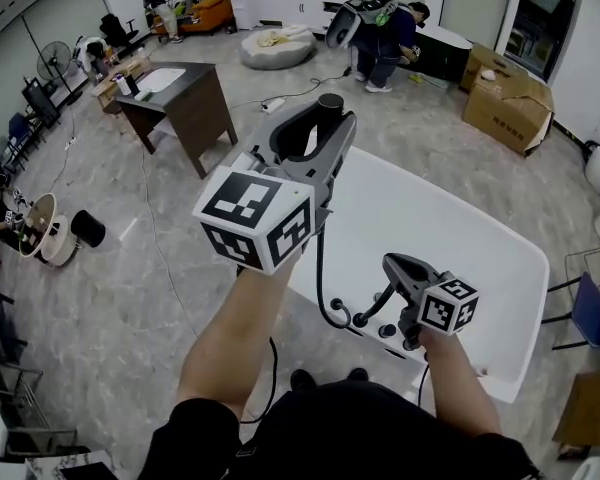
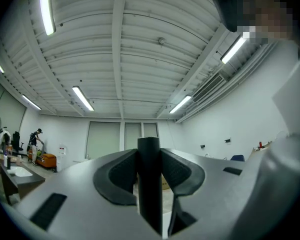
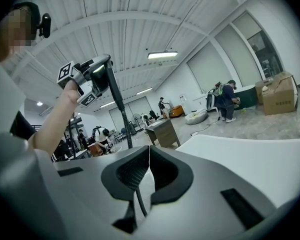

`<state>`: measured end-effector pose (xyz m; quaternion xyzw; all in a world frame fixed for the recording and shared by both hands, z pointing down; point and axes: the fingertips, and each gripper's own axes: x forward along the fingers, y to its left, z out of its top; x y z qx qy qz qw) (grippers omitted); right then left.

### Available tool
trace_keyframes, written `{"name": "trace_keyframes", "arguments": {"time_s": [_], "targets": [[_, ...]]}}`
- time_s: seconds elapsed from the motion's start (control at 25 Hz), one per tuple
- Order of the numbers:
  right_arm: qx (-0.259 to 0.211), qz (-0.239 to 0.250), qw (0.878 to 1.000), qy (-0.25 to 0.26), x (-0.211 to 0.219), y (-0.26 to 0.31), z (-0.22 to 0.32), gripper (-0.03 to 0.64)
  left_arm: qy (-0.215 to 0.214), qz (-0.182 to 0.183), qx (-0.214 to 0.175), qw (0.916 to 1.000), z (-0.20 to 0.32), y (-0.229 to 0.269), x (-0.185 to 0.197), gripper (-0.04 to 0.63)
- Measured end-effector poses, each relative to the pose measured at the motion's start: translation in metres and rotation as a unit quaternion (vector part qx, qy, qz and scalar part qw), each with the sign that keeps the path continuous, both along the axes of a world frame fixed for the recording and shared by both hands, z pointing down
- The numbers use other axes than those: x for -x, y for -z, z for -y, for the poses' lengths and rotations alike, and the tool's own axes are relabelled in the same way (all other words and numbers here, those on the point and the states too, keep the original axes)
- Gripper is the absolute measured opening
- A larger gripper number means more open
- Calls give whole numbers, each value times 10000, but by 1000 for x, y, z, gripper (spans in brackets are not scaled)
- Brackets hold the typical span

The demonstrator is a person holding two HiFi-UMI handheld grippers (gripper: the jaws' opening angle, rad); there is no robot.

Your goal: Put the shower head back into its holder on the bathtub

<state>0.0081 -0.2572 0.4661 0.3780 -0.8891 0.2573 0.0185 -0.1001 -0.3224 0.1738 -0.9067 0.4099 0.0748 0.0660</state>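
Observation:
The black shower head [image 1: 330,102] is a round handle standing upright between the jaws of my left gripper [image 1: 316,128], which is shut on it and raised high over the floor. Seen from the left gripper view, the handle [image 2: 149,194] fills the gap of that gripper [image 2: 149,156]. Its black hose [image 1: 321,268] hangs down to the black fittings [image 1: 363,317] on the near rim of the white bathtub [image 1: 430,218]. My right gripper [image 1: 392,264] hovers just above those fittings, and its jaws [image 3: 149,151] meet with nothing gripped. The right gripper view also shows the left gripper [image 3: 85,81] and hose [image 3: 124,129].
A dark wooden desk [image 1: 185,98] stands on the floor beyond the tub's left side. Cardboard boxes [image 1: 508,103] sit at the far right. People work at the back of the room [image 1: 385,43]. A cable [image 1: 160,258] trails over the tiled floor at the left.

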Motion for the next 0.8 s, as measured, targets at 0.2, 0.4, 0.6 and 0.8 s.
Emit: {"name": "trace_keyframes", "arguments": {"time_s": [0.2, 0.4, 0.6, 0.8], "targets": [[-69, 71, 9999, 40, 6, 7, 6, 18, 138, 37, -366, 9992, -1, 39, 14, 152], [-208, 95, 9997, 57, 10, 19, 6, 18, 182, 159, -498, 9985, -6, 50, 16, 152], [-194, 127, 9997, -11, 3, 14, 4, 18, 23, 286, -112, 9995, -4, 9, -1, 153], [-43, 143, 9999, -19, 3, 6, -2, 17, -43, 422, 359, 9985, 1, -35, -11, 153]]}}
